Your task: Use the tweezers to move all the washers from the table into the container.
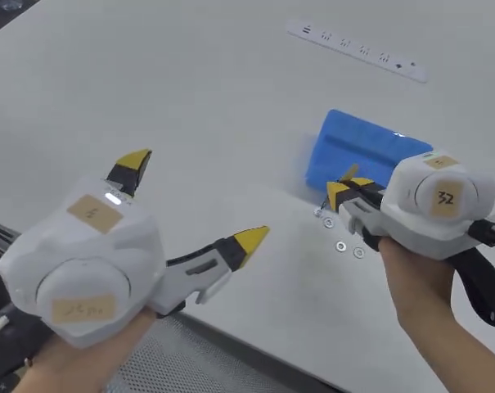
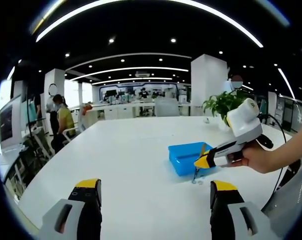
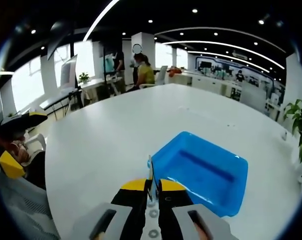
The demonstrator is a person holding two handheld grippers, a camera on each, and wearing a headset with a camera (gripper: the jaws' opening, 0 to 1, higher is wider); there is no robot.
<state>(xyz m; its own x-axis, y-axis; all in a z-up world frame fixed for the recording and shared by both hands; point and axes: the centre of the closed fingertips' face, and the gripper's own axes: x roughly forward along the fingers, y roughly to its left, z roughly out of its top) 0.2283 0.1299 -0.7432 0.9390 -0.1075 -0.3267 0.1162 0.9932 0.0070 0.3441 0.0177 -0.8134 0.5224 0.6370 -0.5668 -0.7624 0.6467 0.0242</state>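
- Right gripper (image 1: 345, 190): the jaws are pinched almost together on the tweezers (image 3: 150, 169). The thin tips stick out past the yellow jaw ends and point down at the table (image 1: 190, 98), just in front of the container.
- Can't tell if the tweezer tips actually have a washer. It's too small to make out.
- Left gripper (image 1: 193, 198): the jaws are spread wide with nothing between them. It hangs over the near edge of the table, well apart from the washers.
- Counts: one pair of tweezers, one container, one power strip (image 1: 357, 51) at the far side of the table.
- Washers (image 1: 340, 246): I count three for sure, maybe a fourth right by the tweezer tips. They're tiny flat silver rings lying loose on the white tabletop in a short string. They sit just beside the container's near edge, under the right gripper.
- Container (image 1: 353, 147): a shallow blue rectangular tray with rounded corners, sitting flat on the table.
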